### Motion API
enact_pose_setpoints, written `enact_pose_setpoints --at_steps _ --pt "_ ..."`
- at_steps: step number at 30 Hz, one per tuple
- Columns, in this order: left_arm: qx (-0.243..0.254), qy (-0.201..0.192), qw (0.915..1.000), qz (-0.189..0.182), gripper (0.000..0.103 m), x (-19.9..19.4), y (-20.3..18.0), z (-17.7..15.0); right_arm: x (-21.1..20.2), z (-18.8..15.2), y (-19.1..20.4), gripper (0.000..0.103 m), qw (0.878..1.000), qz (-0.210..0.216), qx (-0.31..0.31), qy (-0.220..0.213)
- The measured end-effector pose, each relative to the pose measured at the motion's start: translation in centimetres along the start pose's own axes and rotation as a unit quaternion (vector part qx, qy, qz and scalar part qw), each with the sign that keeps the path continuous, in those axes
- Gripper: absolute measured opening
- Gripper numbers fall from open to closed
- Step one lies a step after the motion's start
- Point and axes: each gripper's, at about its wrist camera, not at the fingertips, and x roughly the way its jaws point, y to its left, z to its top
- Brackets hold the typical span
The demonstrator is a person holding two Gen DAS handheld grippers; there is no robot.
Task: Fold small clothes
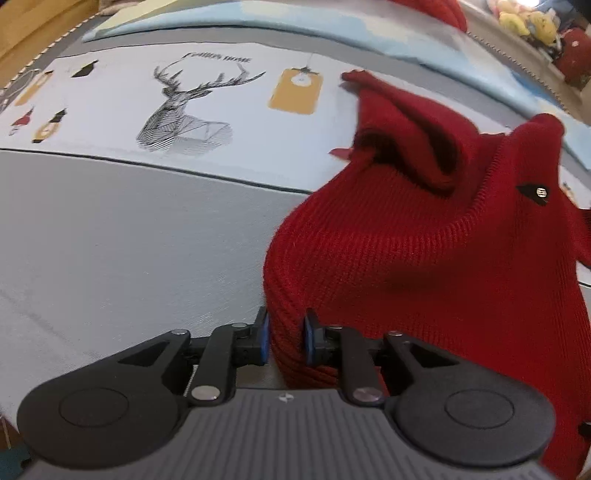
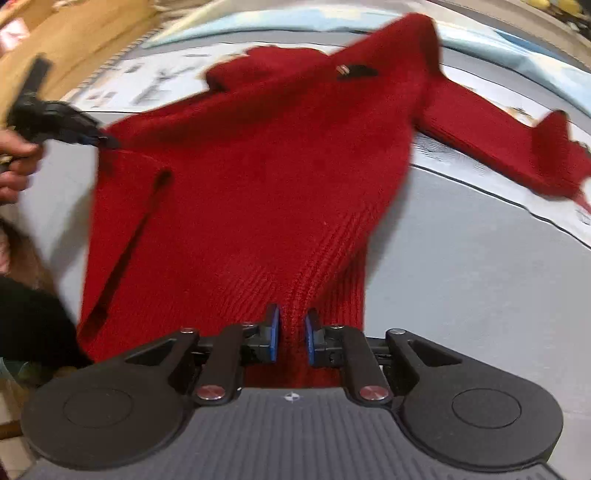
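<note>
A small red knit sweater (image 1: 424, 251) is held up above the bed. My left gripper (image 1: 286, 338) is shut on its ribbed hem corner, with the knit bunched between the blue pads. My right gripper (image 2: 292, 339) is shut on the other hem corner of the sweater (image 2: 258, 177). In the right wrist view the left gripper (image 2: 107, 142) shows at the far left edge of the sweater, held by a hand. A sleeve (image 2: 517, 147) trails to the right onto the bed. A small black tab (image 1: 533, 192) sits on the chest.
The bed is covered by a grey sheet (image 1: 129, 240) with a white printed band showing a deer head (image 1: 177, 110) and a yellow tag (image 1: 295, 92). A light blue cloth (image 1: 258, 18) lies behind. Plush toys (image 1: 535, 26) sit far right. Wooden furniture (image 2: 74, 29) stands at the left.
</note>
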Motion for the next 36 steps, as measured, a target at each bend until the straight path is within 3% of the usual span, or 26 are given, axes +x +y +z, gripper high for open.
enact_pose_setpoints --at_steps 2,4,7,10,12,15,17,22,25,30,33,35,36 --pt "0.003 -0.031 0.9991 0.029 0.025 -0.9 -0.5 0.2 -0.7 0.5 -0.7 0.034 0.999 -0.01 0.017 -0.027" --pt "0.009 -0.069 0.997 0.035 0.033 -2.2 -1.4 0.5 -1.5 1.8 -1.6 0.049 0.996 -0.047 0.049 -0.06" --pt "0.003 -0.107 0.9943 -0.007 0.038 -3.6 -2.9 0.8 -2.3 3.9 -3.7 0.049 0.981 -0.078 0.124 -0.125" --pt "0.018 -0.14 0.9894 -0.035 0.038 -3.6 -5.2 0.5 -2.2 4.6 -6.5 0.049 0.949 -0.083 0.239 -0.189" --pt "0.035 -0.138 0.9892 -0.034 0.038 -2.8 -7.5 0.8 -1.5 5.7 -8.6 0.043 0.925 -0.091 0.316 -0.193" --pt "0.055 -0.141 0.9859 -0.071 0.038 -2.4 -11.0 2.0 -2.0 6.6 -10.4 0.03 0.893 -0.105 0.364 -0.244" --pt "0.082 -0.155 0.9822 -0.067 0.038 -2.1 -13.1 2.5 -1.5 7.4 -11.9 0.029 0.879 -0.117 0.381 -0.263" --pt "0.081 -0.124 0.9844 -0.095 0.038 0.1 -15.0 3.7 1.7 7.4 -17.8 0.032 0.829 -0.123 0.478 -0.261" --pt "0.098 -0.113 0.9844 -0.093 0.038 1.4 -15.7 4.1 3.6 6.7 -19.9 0.032 0.809 -0.138 0.512 -0.253" --pt "0.081 -0.103 0.9868 -0.094 0.038 2.3 -14.5 4.9 6.9 6.8 -22.7 0.032 0.794 -0.148 0.536 -0.245" --pt "0.083 -0.107 0.9862 -0.096 0.038 2.2 -14.5 5.4 8.4 7.1 -23.8 0.031 0.793 -0.149 0.543 -0.235" --pt "0.079 -0.106 0.9868 -0.094 0.038 2.4 -14.4 5.8 8.8 7.8 -24.0 0.023 0.802 -0.164 0.528 -0.226" --pt "0.077 -0.106 0.987 -0.093 0.038 2.5 -14.3 5.9 8.9 8.1 -24.1 0.011 0.807 -0.168 0.519 -0.227"
